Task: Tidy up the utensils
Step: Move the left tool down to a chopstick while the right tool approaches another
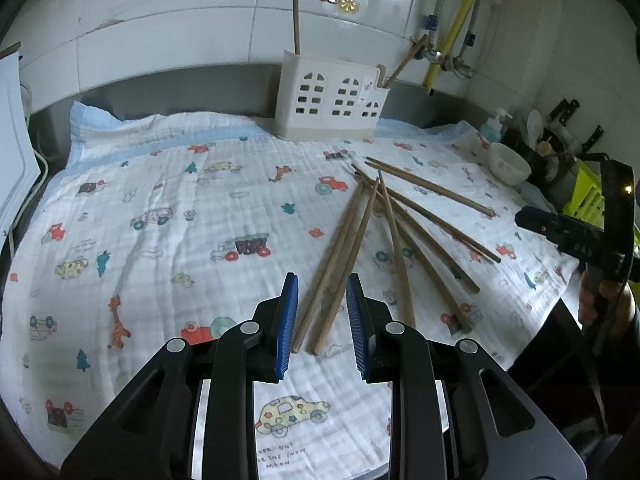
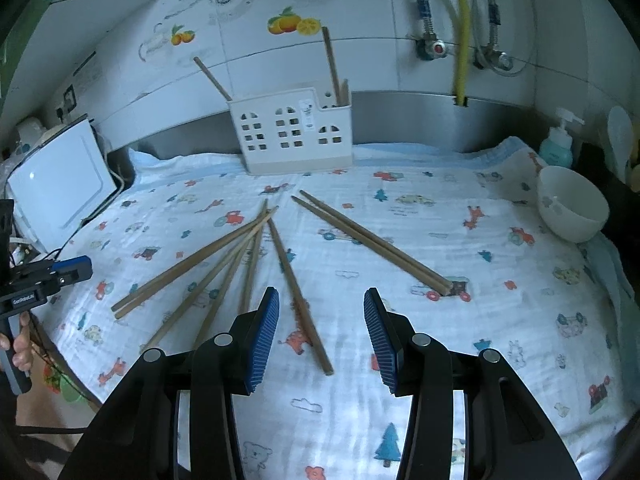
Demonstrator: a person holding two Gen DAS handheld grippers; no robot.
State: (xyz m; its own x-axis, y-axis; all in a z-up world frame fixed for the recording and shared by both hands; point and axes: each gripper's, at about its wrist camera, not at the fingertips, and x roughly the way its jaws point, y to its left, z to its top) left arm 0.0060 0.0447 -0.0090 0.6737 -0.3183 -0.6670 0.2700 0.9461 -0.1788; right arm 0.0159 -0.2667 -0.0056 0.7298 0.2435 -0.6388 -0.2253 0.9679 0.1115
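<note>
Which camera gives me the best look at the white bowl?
Right wrist: the white bowl shows whole and large on the cloth's right edge, its inside visible. Left wrist shows it smaller, far right, crowded by dark clutter behind.

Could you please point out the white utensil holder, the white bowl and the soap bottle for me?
white utensil holder (image 2: 294, 136): right wrist view, on its windowed front wall.
white bowl (image 2: 576, 216): right wrist view, on its outer side.
soap bottle (image 2: 557, 151): right wrist view, on its teal body.
</note>
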